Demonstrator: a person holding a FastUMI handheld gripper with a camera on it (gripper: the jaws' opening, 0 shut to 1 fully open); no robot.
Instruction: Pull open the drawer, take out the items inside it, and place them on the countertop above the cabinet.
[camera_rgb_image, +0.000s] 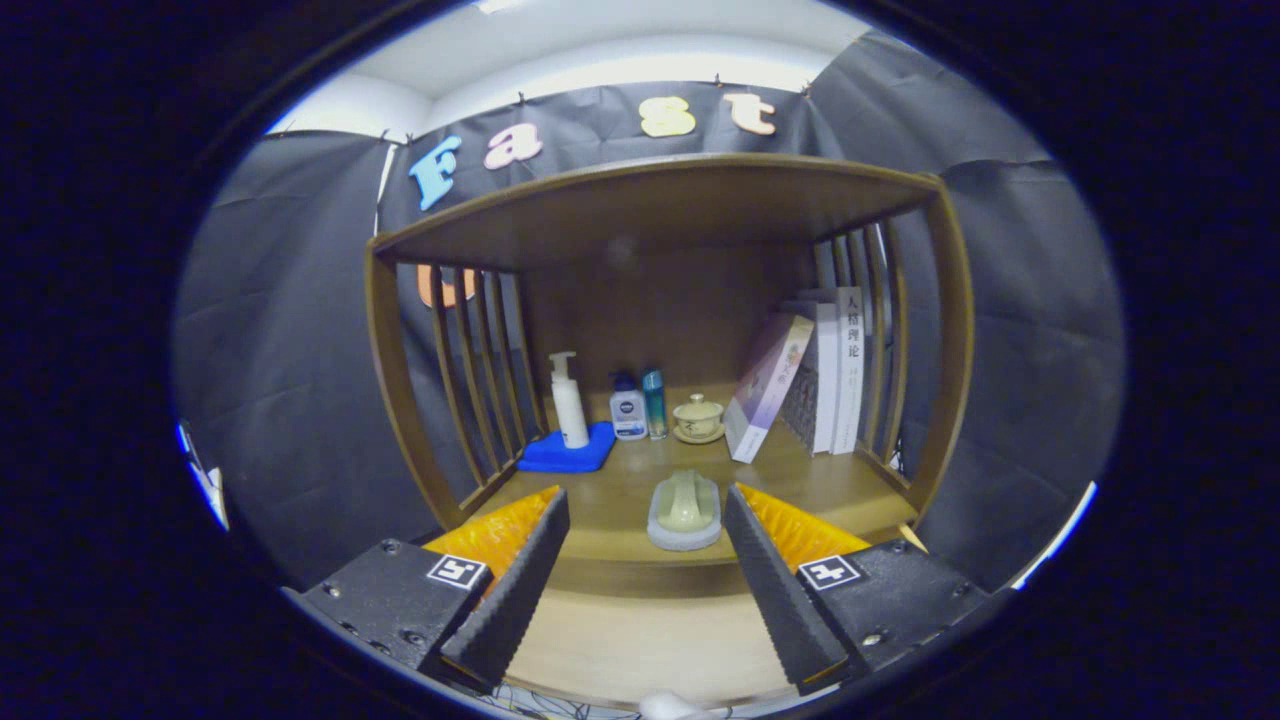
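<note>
My gripper (645, 500) stands open in front of a wooden cabinet, with nothing between its fingers. A pale green brush with a whitish base (685, 512) lies on the countertop (600, 490) near its front edge, just ahead of the fingertips and nearer the right one. Below the countertop's edge a lighter wooden surface (640, 640) spreads between the fingers; it looks like the floor of the pulled-out drawer. A small white thing (668, 706) peeks up from under the fingers, too cut off to identify.
At the back of the countertop stand a white pump bottle (568, 400) on a blue mat (568, 452), two small blue bottles (640, 405), a lidded cup (698, 417) and leaning books (805, 380). Slatted sides (480, 370) and a wooden top (650, 200) enclose the space.
</note>
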